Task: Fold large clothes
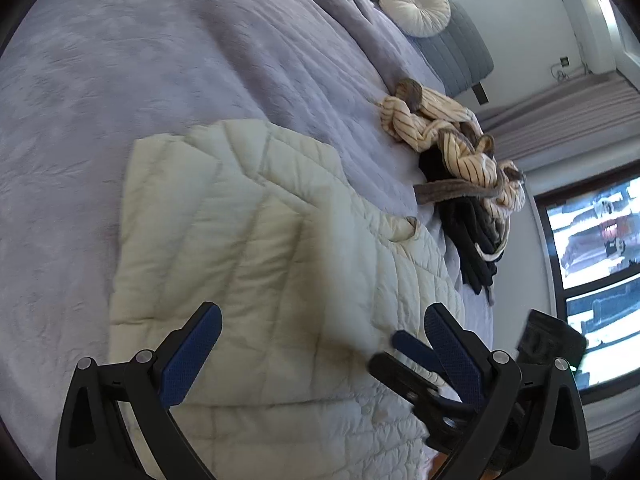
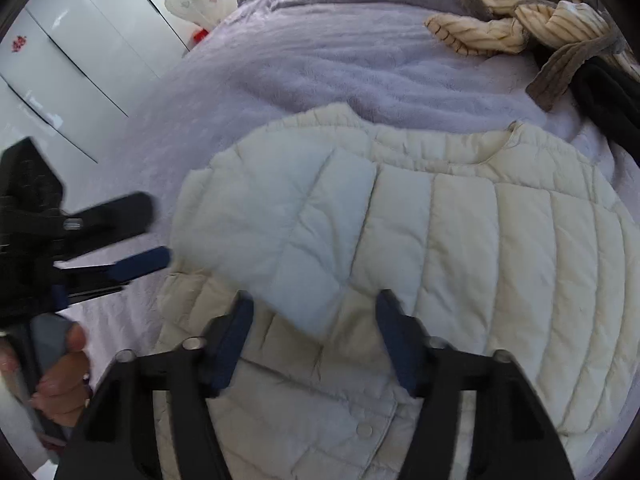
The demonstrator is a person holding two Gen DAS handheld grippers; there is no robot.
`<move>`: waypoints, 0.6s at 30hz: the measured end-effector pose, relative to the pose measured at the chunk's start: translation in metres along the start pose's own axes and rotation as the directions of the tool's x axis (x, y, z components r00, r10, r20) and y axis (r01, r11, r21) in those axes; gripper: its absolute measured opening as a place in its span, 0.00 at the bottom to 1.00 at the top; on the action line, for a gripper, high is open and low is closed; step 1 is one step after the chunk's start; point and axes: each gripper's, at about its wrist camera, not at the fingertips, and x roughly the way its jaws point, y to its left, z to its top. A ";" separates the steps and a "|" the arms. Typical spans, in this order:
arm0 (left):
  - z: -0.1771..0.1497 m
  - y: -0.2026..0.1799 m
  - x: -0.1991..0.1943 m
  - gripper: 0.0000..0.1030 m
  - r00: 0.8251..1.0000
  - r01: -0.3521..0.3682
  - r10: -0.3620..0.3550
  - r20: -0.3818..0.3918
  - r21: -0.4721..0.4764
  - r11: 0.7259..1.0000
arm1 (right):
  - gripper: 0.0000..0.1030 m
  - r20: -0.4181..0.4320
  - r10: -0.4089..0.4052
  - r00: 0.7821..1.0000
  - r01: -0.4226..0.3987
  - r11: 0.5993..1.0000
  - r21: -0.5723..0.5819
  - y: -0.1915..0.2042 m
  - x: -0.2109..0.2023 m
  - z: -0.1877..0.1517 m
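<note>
A cream quilted puffer jacket (image 2: 460, 240) lies flat on the lilac bed, back up, with one sleeve (image 2: 288, 220) folded across it. It also shows in the left wrist view (image 1: 248, 240). My right gripper (image 2: 316, 316) is open and empty just above the folded sleeve's cuff. My left gripper (image 1: 324, 320) is open and empty above the jacket's lower part. In the right wrist view the left gripper (image 2: 156, 232) is open at the jacket's left edge. The right gripper (image 1: 416, 356) appears in the left wrist view beside my right finger.
A pile of clothes, a cream striped garment (image 2: 520, 28) over dark ones (image 2: 608, 96), lies at the bed's far right. The lilac bedspread (image 2: 340, 64) surrounds the jacket. A round white cushion (image 1: 414, 4) sits near the headboard. White wardrobe doors (image 2: 80, 40) stand left; a window (image 1: 592, 248) is at the right.
</note>
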 end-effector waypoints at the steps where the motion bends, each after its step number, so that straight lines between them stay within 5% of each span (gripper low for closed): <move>1: 0.000 -0.002 0.004 0.99 1.000 -0.014 0.014 -0.001 0.010 1.000 | 0.66 0.007 -0.002 1.000 0.002 1.000 0.000 -0.004 -0.007 -0.001; 8: 0.003 -0.010 0.041 0.99 0.994 -0.095 0.098 -0.053 0.046 0.994 | 0.66 0.057 -0.002 0.998 -0.011 0.975 0.224 -0.084 -0.061 -0.032; 18: -0.005 -0.030 0.068 0.95 0.989 -0.108 0.115 -0.094 0.077 0.991 | 0.66 0.154 0.114 0.981 -0.185 0.772 0.608 -0.185 -0.101 -0.123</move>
